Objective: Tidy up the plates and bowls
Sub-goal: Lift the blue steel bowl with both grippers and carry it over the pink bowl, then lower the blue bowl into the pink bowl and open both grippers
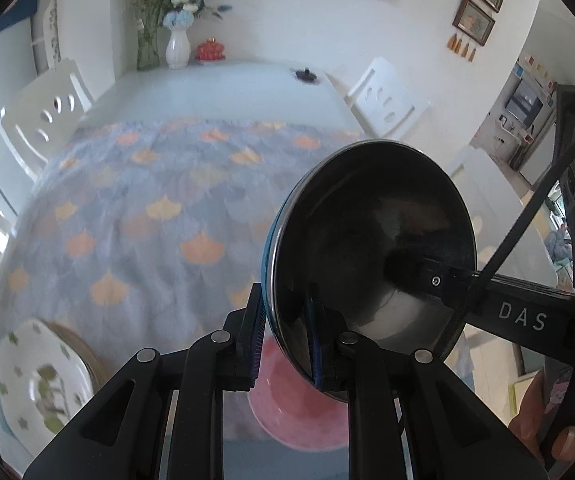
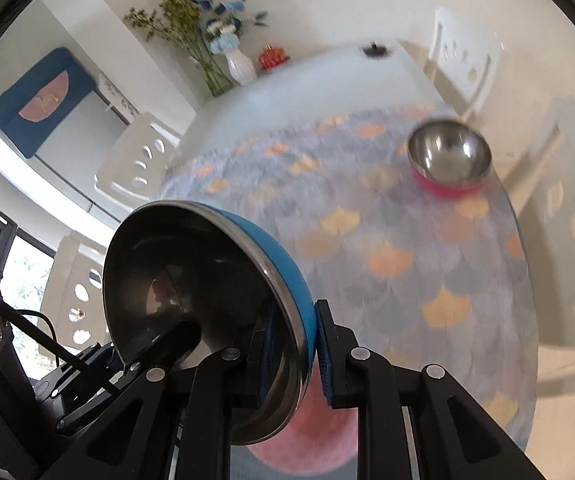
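Gripping the rim of a steel bowl with a blue outside [image 1: 371, 248], my left gripper [image 1: 285, 342] has its two fingers clenched on the edge, one pad inside and one outside. My right gripper [image 2: 295, 354] is clamped on the same blue bowl [image 2: 207, 296] from the other side, so both tools hold it at once. The bowl hangs tilted on its side above the table, its shiny hollow facing sideways.

On the side of the right gripper, seen from the left wrist camera, white letters read "DAS" [image 1: 521, 318]; I can read no other writing.

Directly below the held bowl lies a pink plate [image 1: 299, 412] on the tablecloth [image 1: 147, 200], which has a blue-grey scale pattern with orange fan shapes. At the near left of the table sits a white plate with green leaf prints [image 1: 41, 384]. A second steel bowl with a pink outside [image 2: 449, 158] stands upright near the table's right edge, well apart from the held one.

At the far end stand a white vase of blue flowers [image 1: 178, 46] and a small red pot [image 1: 210, 50]. White chairs [image 1: 43, 120] surround the table.
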A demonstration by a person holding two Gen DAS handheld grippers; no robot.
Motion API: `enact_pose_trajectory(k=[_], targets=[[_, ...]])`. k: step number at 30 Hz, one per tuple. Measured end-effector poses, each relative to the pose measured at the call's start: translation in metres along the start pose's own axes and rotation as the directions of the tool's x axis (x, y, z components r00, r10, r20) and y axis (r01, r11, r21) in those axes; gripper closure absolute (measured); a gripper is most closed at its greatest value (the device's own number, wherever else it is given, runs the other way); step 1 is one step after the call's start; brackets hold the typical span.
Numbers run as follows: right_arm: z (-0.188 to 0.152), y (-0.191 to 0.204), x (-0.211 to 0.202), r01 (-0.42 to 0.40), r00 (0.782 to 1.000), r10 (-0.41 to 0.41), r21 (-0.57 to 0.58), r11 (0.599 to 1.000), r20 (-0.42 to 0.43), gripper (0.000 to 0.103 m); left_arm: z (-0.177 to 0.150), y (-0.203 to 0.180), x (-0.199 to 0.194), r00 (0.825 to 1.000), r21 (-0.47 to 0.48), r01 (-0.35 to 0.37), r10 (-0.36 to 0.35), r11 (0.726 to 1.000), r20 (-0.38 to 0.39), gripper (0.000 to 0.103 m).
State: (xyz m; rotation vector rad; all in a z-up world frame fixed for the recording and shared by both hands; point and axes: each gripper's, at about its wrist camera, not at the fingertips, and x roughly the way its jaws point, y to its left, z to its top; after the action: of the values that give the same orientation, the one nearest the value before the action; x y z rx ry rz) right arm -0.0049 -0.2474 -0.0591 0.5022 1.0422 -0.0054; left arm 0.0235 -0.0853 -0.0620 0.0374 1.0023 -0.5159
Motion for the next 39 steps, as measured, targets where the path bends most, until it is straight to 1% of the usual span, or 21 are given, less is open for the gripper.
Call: enact_pose_trajectory(k=[2,5,11,16,23,27,31,37,39], targets=[[-0.009,-0.007,0.004,0.019,0.999,-0.018,0.015,1.000,-0.034,0.084,-0.011,-0.002,0.005,1.000,-0.008,0.006,-0.007,1.000,-0.029,0.088],[-0.024,-0.013,0.011,0.045,0.996,-0.043,0.019,0.999,-0.081,0.084,-0.026,-0.007,0.011,0.998,0.013,-0.011,0.012,1.000,-0.058,0.088],[-0.054,-0.021,0.024,0.064,0.983,-0.059,0.024,0.998,-0.176,0.083,-0.051,-0.009,0.021,0.992,0.022,-0.033,0.035,0.999,-0.120,0.088],[-0.070,-0.025,0.034,0.077,0.971,-0.069,0.026,0.997,-0.228,0.083,-0.066,-0.008,0.030,0.986,0.016,-0.041,0.043,0.999,-0.159,0.086],[-0.083,-0.032,0.045,0.088,0.959,-0.077,0.029,0.996,-0.274,0.083,-0.079,-0.009,0.043,0.980,0.018,-0.064,0.066,0.998,-0.189,0.086],[-0.084,-0.032,0.042,0.094,0.961,-0.086,0.020,0.995,-0.263,0.082,-0.083,-0.011,0.046,0.977,0.021,-0.069,0.072,0.997,-0.200,0.086],[-0.084,-0.034,0.041,0.091,0.959,-0.079,0.033,0.995,-0.271,0.081,-0.084,-0.014,0.045,0.978,0.039,-0.080,0.086,0.996,-0.189,0.083],[-0.084,-0.035,0.038,0.078,0.958,-0.059,0.055,0.995,-0.281,0.080,-0.082,-0.015,0.043,0.977,0.059,-0.101,0.110,0.993,-0.183,0.082],[-0.084,-0.035,0.036,0.080,0.959,-0.062,0.052,0.995,-0.278,0.080,-0.081,-0.015,0.044,0.975,0.064,-0.121,0.131,0.991,-0.181,0.077]])
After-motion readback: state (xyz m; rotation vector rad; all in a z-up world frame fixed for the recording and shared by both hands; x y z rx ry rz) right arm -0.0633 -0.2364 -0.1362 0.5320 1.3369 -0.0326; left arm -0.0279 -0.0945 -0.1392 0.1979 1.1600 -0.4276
